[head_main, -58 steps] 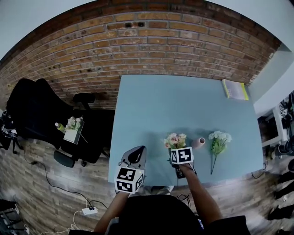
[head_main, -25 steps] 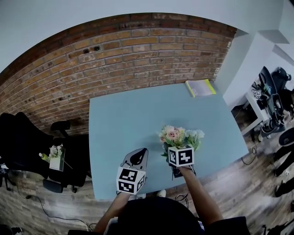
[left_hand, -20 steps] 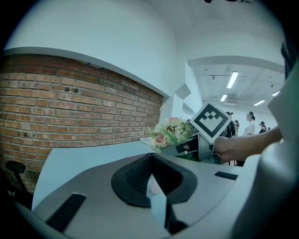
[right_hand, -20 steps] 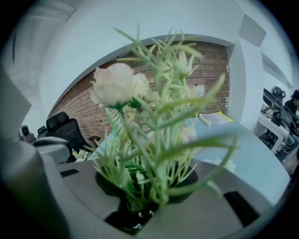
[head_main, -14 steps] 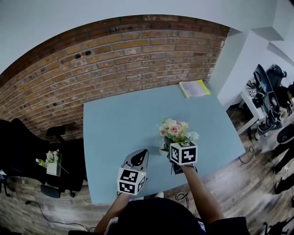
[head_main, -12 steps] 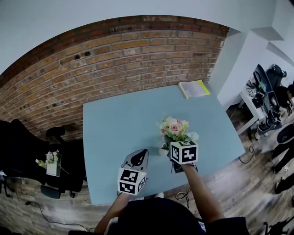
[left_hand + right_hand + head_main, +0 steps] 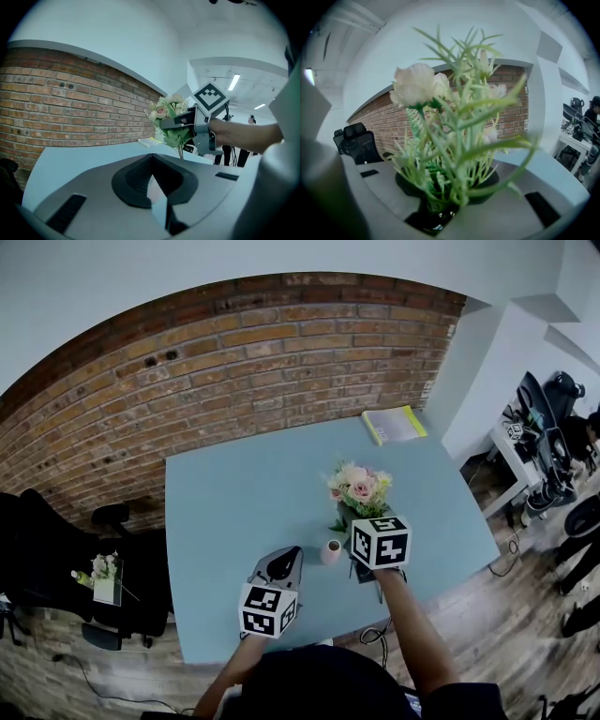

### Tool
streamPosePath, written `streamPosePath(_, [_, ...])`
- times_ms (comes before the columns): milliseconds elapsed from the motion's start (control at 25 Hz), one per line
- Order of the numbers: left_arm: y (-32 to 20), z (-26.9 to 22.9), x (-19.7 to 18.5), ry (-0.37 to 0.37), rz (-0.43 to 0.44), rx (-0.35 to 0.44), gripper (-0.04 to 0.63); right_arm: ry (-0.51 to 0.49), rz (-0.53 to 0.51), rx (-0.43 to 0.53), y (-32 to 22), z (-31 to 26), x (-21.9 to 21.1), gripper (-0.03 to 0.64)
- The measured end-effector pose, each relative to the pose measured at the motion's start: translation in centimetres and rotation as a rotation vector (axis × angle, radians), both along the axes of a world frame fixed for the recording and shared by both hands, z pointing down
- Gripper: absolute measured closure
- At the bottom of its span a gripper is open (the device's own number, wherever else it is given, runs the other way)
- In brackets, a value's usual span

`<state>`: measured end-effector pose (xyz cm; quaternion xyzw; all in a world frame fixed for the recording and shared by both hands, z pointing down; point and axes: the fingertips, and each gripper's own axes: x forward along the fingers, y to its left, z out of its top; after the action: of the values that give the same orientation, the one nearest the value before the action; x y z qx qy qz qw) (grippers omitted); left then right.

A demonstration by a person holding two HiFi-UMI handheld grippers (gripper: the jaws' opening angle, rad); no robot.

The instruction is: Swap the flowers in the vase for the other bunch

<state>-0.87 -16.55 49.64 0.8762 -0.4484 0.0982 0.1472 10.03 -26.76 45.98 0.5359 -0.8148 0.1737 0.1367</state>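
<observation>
Right tongs clamped on stems of pink-and-cream bunch; bunch upright, out of vase, above bench. Left tongs closed, nothing between them, over near part of bench. Small pink vase upright on bench, empty, between both tongs.

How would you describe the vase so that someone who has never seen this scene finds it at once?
On the light blue table in front of the brick wall, look near the front edge, just left of the right hand-held gripper that holds the pink-and-cream bunch. The vase is the small, stubby pink pot standing there, the only vessel on the tabletop.
</observation>
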Motion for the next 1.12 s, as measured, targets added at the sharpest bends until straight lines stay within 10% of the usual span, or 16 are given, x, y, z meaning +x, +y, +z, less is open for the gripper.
streamPosePath(1120, [-4.0, 1.6, -0.5, -0.015, -0.048, -0.047, 0.595, -0.130, -0.046, 0.228, -4.9, -4.0, -1.3, 0.468])
